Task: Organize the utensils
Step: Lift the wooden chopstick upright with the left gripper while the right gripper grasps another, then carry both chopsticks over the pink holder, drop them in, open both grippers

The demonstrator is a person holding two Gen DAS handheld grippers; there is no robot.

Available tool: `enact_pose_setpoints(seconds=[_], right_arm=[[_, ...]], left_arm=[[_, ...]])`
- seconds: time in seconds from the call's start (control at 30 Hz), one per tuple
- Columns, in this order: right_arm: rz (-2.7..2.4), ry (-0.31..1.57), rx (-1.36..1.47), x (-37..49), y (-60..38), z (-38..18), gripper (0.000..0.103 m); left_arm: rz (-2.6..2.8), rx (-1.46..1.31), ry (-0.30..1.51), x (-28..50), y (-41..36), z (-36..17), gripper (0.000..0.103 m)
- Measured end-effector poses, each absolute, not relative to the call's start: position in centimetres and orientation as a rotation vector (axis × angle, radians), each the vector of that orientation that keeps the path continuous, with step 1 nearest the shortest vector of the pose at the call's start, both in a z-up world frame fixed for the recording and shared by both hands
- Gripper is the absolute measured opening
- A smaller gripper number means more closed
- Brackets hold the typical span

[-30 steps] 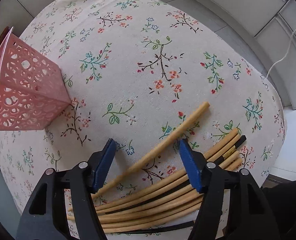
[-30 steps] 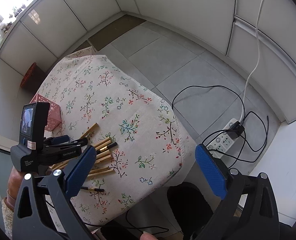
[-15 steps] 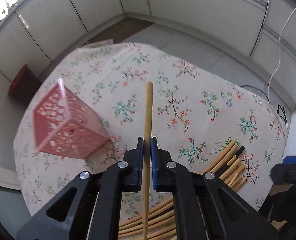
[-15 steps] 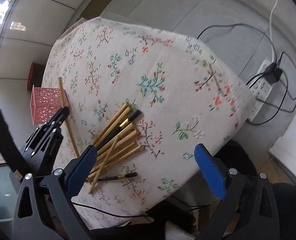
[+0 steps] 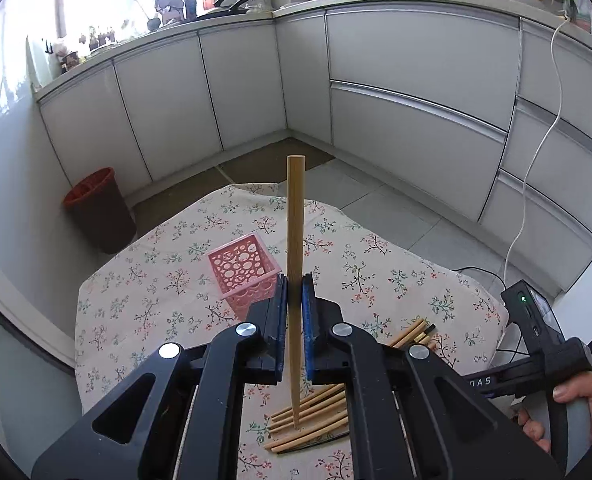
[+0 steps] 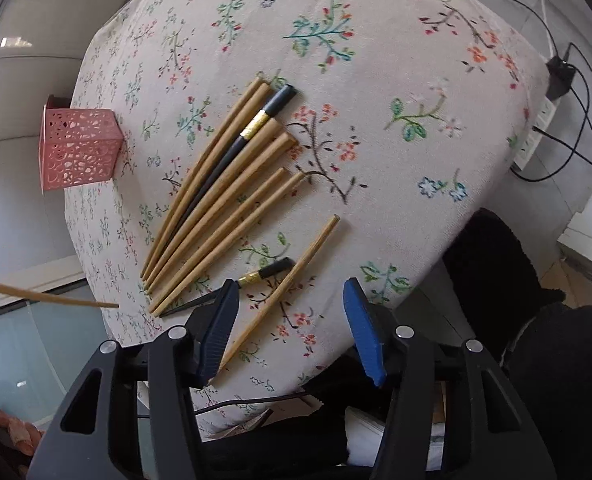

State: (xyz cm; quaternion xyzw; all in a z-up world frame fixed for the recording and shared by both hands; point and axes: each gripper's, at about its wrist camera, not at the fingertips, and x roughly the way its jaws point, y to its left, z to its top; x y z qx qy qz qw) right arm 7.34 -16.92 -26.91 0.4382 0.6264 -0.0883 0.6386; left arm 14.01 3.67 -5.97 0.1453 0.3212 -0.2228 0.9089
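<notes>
One wooden chopstick is pinched upright in your left tongs, ready for the pink basket; your right tongs hang spread over a loose chopstick on the bench.

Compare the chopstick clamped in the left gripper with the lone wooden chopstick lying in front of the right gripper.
The held chopstick is off the table, clamped in the shut left gripper; the lone chopstick lies flat on the tablecloth.
The held chopstick is gripped around its middle; the lone chopstick is ungripped, between the fingers of the open right gripper.
Both are plain light wood and tapered.
</notes>
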Motion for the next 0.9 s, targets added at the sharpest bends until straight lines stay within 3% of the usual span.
enact_pose_setpoints(seconds=[0.1,0.17,0.3,0.43,0.67,0.9], right_arm=[[-0.239,1.417,0.998,7.6,-16.7,-27.3,0.051],[-0.243,1.411,0.973,8.2,-16.2,-27.5,0.039],[-0.285,1.373,0.934,8.2,-15.6,-27.1,0.031],[-0.265,1.328,0.938,9.0,-14.9,-27.4,0.011],[-0.232,1.216,0.991,10.3,-16.0,-26.6,0.006],[-0.121,1.089,0.916,10.5,-15.4,-22.0,0.006]], left_arm=[[-0.47,0.28,0.659,13.7,4.5,-5.6,0.006],[-0.471,0.258,0.663,13.9,4.9,-5.6,0.006],[-0.474,0.251,0.666,13.9,5.3,-5.8,0.006],[-0.468,0.246,0.672,14.0,5.3,-6.0,0.007],[-0.45,0.223,0.673,14.0,5.7,-6.0,0.007],[-0.452,0.174,0.636,12.9,6.7,-4.3,0.007]])
